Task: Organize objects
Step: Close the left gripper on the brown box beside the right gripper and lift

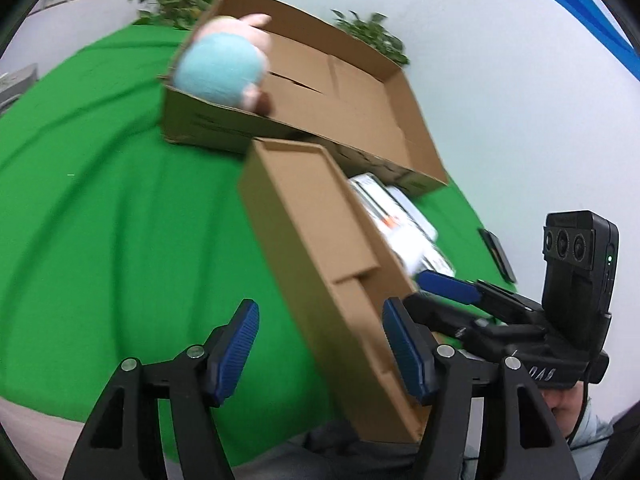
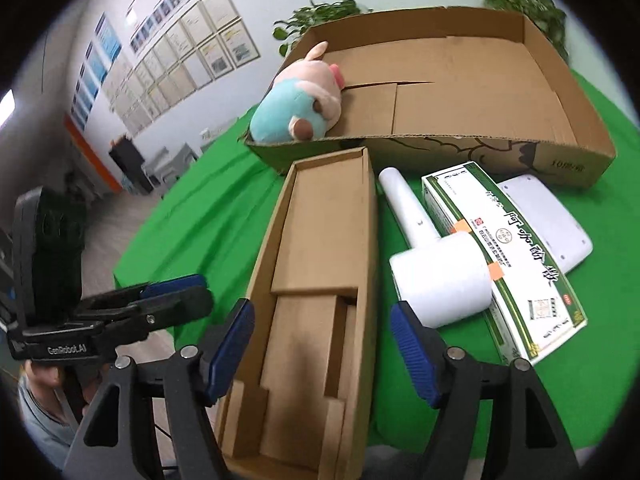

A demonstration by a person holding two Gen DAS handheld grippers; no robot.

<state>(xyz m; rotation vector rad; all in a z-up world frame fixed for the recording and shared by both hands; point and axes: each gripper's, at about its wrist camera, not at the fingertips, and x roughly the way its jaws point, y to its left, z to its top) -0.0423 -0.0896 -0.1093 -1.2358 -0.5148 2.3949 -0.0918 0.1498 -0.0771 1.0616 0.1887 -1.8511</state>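
A long narrow cardboard box (image 1: 312,220) (image 2: 324,224) lies open-topped on the green cloth. My left gripper (image 1: 324,352) is open; its right pad overlaps the box's near end and its left pad hangs over cloth. My right gripper (image 2: 322,350) (image 1: 436,300) stands open above the same box, straddling its near half without touching the walls. A teal and pink plush toy (image 1: 220,68) (image 2: 296,108) lies in the left corner of a big shallow cardboard box (image 1: 208,124) (image 2: 440,148). In the right wrist view the left gripper (image 2: 188,296) shows at the left.
Right of the narrow box lie a white roll with a handle (image 2: 440,280), a green and white carton (image 2: 508,252) (image 1: 392,216) and a flat white device (image 2: 548,216). A dark flat object (image 1: 496,252) lies at the cloth's right edge. Potted plants (image 2: 320,16) stand behind the big box.
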